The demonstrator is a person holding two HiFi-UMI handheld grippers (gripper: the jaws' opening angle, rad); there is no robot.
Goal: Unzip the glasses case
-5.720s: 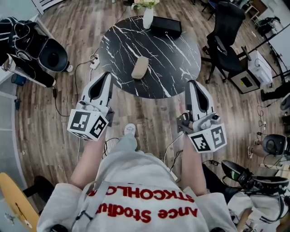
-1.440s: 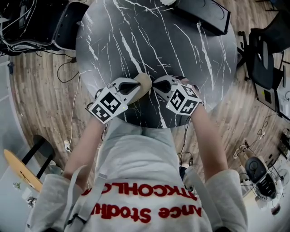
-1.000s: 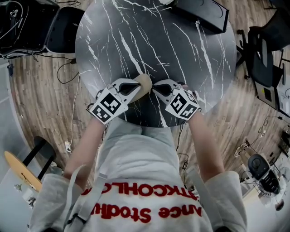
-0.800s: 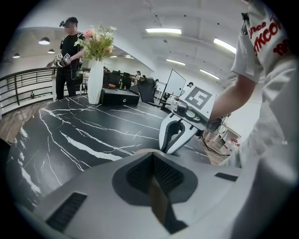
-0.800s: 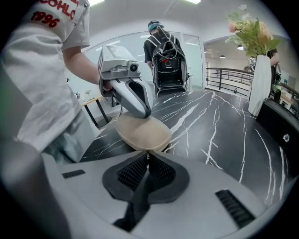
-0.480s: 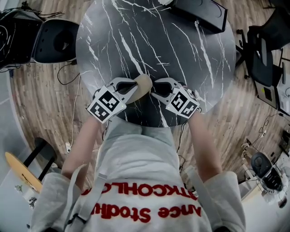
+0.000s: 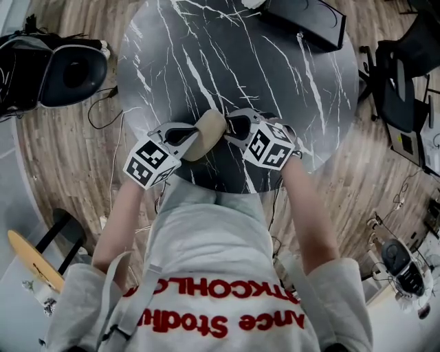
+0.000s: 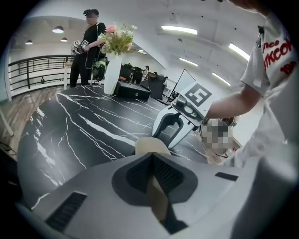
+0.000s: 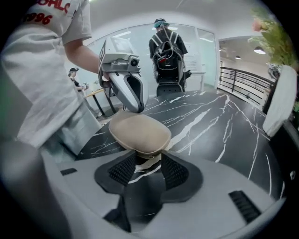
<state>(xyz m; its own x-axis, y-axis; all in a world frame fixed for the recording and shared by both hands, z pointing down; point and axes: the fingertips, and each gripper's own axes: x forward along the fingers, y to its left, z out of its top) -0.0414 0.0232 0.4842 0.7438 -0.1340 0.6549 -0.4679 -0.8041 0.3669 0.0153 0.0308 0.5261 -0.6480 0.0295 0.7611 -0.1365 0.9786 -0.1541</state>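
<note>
A beige glasses case [image 7: 206, 132] is at the near edge of the round black marble table [image 7: 227, 55]. My left gripper [image 7: 192, 135] is shut on the case's left end; in the left gripper view the case [image 8: 152, 144] sticks out past the closed jaws of the left gripper [image 8: 152, 158]. My right gripper [image 7: 231, 126] is at the case's other end and its jaws are opening. In the right gripper view the case [image 9: 139, 131] lies just past the tips of the right gripper [image 9: 145, 161]. Its pads do not press on anything, and bare table shows between them.
At the table's far side stand a black box [image 7: 302, 20] and a white vase with flowers [image 8: 112, 70]. A black office chair [image 7: 402, 75] is at the right, a round black seat [image 7: 72, 69] at the left. People stand in the background [image 8: 88, 46].
The right gripper's jaws have parted and let go at the case's end. The left gripper has drawn a little to the left with the case still clamped.
</note>
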